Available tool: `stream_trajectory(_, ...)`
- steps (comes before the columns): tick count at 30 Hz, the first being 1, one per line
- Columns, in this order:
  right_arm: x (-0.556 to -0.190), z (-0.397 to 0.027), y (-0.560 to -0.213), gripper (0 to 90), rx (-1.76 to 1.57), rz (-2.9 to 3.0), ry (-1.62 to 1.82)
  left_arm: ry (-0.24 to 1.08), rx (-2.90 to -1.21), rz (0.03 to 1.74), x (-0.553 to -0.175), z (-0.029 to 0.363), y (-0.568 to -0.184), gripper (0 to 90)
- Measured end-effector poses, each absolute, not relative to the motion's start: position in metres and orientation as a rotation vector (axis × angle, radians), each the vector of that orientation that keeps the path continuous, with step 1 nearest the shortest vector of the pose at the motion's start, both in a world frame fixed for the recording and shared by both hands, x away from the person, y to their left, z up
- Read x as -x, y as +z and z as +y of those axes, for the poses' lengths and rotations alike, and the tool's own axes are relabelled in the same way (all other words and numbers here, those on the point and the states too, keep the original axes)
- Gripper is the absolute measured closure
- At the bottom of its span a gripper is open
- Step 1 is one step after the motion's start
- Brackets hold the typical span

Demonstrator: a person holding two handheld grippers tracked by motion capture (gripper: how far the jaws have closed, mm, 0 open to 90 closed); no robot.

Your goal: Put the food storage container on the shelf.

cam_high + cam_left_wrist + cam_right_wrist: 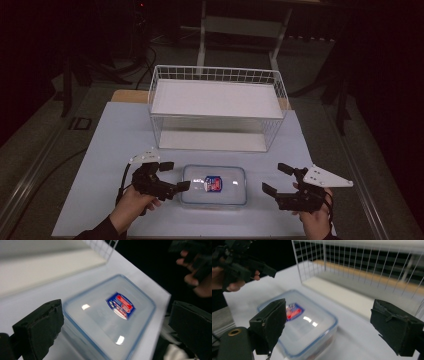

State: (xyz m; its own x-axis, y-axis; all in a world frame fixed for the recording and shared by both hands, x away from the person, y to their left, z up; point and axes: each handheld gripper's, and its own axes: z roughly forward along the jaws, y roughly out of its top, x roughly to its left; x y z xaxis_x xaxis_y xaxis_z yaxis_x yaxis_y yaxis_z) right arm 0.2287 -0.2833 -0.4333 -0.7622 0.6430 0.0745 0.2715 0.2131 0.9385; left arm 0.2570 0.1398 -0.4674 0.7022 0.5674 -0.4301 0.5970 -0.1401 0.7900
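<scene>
On the table (115, 135), my two wide-open tools (172, 176) (278, 180) flank the untouched lidded box (214, 186); nothing lifted yet.

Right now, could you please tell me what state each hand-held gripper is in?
Left hand-held gripper: open, holding nothing, beside the clear lidded container.
Right hand-held gripper: open, holding nothing.

A lidded plastic box (214, 186) on the tabletop (115, 135), between two hand-held grippers.
Left hand-held gripper (175, 176) seemingly touches it; right hand-held gripper (278, 179) spread, apart.
</scene>
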Motion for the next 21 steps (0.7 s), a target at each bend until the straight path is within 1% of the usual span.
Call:
stream_trajectory(3,-0.230,-0.278,-0.439,11.2,-0.910,2.218,1.545,-0.099,-1.815,1.011,-0.264,0.138,-0.477,0.0)
stream_trajectory(4,-0.230,-0.277,-0.441,10.8,-0.931,2.232,1.550,-0.148,-1.821,1.048,-0.267,0.138,-0.482,0.0)
stream_trajectory(8,-0.230,-0.268,-0.445,10.4,-1.027,2.255,1.526,-0.263,-1.825,1.147,-0.273,0.140,-0.495,0.0)
stream_trajectory(11,-0.233,-0.263,-0.446,10.1,-1.053,2.268,1.511,-0.348,-1.790,1.227,-0.279,0.144,-0.503,0.0)
stream_trajectory(13,-0.235,-0.261,-0.447,10.1,-1.072,2.283,1.514,-0.422,-1.768,1.255,-0.283,0.146,-0.508,0.0)
stream_trajectory(17,-0.237,-0.257,-0.452,10.8,-1.116,2.335,1.518,-0.518,-1.751,1.292,-0.289,0.149,-0.518,0.2)
stream_trajectory(18,-0.237,-0.257,-0.452,10.8,-1.116,2.335,1.518,-0.518,-1.751,1.292,-0.289,0.149,-0.518,2.4)
stream_trajectory(19,-0.240,-0.255,-0.455,10.8,-1.134,2.364,1.511,-0.572,-1.738,1.308,-0.292,0.149,-0.524,4.2)
stream_trajectory(21,-0.241,-0.255,-0.456,10.8,-1.147,2.373,1.499,-0.589,-1.724,1.325,-0.294,0.150,-0.528,8.8)
